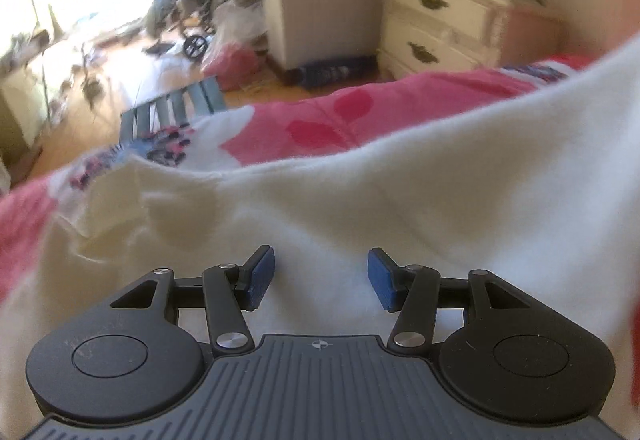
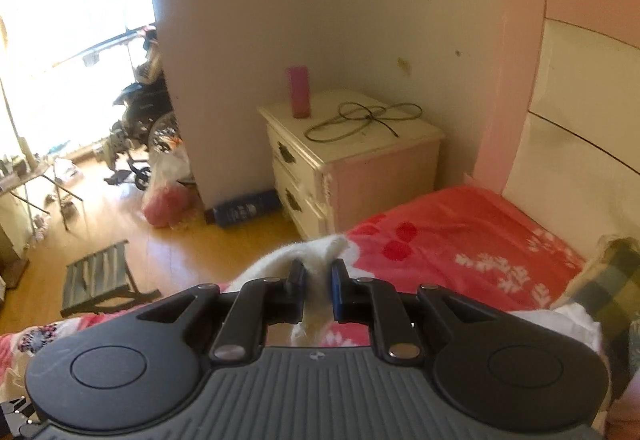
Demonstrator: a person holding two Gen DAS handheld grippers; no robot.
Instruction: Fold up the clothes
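Note:
A white fleecy garment (image 1: 360,200) lies spread across the bed in the left wrist view, rising toward the upper right. My left gripper (image 1: 321,272) hovers just over it, open, its blue pads (image 1: 262,274) wide apart with nothing between them. In the right wrist view, my right gripper (image 2: 318,288) is shut on a bunched fold of the same white garment (image 2: 320,252), lifted above the bed. The cloth sticks out past the fingertips and hangs below them.
The bed carries a pink and red floral sheet (image 2: 460,240) and has a pink headboard (image 2: 560,80). A cream nightstand (image 2: 344,152) stands beside it with a pink cylinder (image 2: 299,91) and a cable. A slatted stool (image 2: 96,276) and clutter sit on the wooden floor.

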